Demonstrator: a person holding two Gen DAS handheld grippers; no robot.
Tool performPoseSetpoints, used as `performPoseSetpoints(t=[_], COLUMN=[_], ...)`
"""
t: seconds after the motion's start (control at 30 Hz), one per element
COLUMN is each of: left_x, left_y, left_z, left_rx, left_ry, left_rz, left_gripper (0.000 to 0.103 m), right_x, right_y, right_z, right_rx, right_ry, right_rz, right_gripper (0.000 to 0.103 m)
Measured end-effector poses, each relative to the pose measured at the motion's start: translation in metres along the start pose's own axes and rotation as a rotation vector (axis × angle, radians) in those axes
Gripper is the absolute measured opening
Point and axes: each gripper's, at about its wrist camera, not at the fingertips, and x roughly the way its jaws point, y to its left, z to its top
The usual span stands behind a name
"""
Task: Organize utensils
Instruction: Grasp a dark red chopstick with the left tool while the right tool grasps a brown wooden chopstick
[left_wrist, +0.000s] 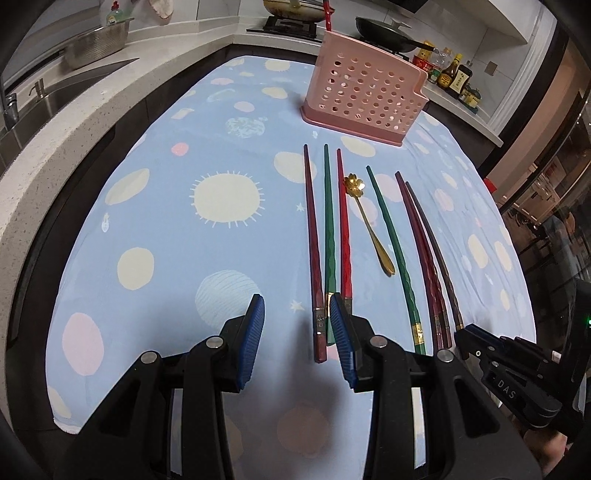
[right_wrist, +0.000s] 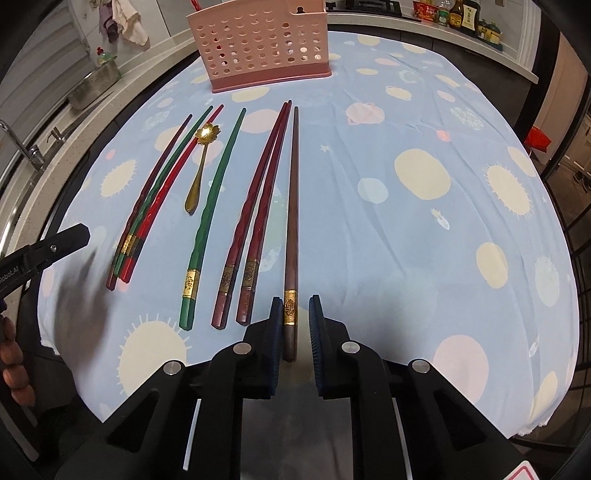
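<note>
Several chopsticks lie side by side on a blue patterned cloth (left_wrist: 155, 206). A gold flower spoon (left_wrist: 365, 218) (right_wrist: 201, 162) lies among them. A pink perforated utensil holder (left_wrist: 365, 96) (right_wrist: 258, 40) stands at the far end. My left gripper (left_wrist: 295, 317) is open above the cloth, its right finger over the near ends of a dark red, a green and a red chopstick (left_wrist: 327, 236). My right gripper (right_wrist: 293, 314) is open, its fingers on either side of the near end of a brown chopstick (right_wrist: 291, 221). A green chopstick (right_wrist: 214, 206) and two dark red chopsticks (right_wrist: 255, 214) lie between.
A stone counter (left_wrist: 74, 122) with a sink and a steel colander (left_wrist: 96, 40) runs along the left. A stove with pans (left_wrist: 388, 33) and sauce bottles (left_wrist: 454, 74) stand behind the holder. The cloth's near edge is close to both grippers.
</note>
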Motion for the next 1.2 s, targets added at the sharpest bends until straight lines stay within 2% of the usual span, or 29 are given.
performPoseSetpoints(t=[0.13, 0.4, 0.5, 0.93, 1.07, 1.2], left_x=[0.005, 0.014, 0.018, 0.028, 0.027, 0.026], left_y=[-0.007, -0.012, -0.008, -0.004, -0.002, 0.001], left_z=[-0.005, -0.017, -0.017, -0.014, -0.014, -0.014], left_rx=[0.025, 0.056, 0.039, 0.041, 0.038, 0.028], left_ry=[0.021, 0.057, 0.067, 0.057, 0.054, 0.057], left_rz=[-0.008, -0.011, -0.006, 0.029, 0.034, 0.031], left_gripper=[0.035, 0.035, 0.034, 0.034, 0.029, 0.028], right_x=[0.000, 0.001, 0.001, 0.001, 0.001, 0.001], right_y=[-0.001, -0.002, -0.002, -0.002, -0.002, -0.002], right_z=[0.000, 0.000, 0.001, 0.001, 0.001, 0.001], right_rx=[-0.006, 0.001, 0.000, 0.001, 0.002, 0.002], right_ry=[-0.010, -0.012, -0.012, -0.009, -0.009, -0.009], right_rz=[-0.012, -0.007, -0.008, -0.008, -0.008, -0.007], right_gripper=[0.007, 0.007, 0.007, 0.007, 0.007, 0.007])
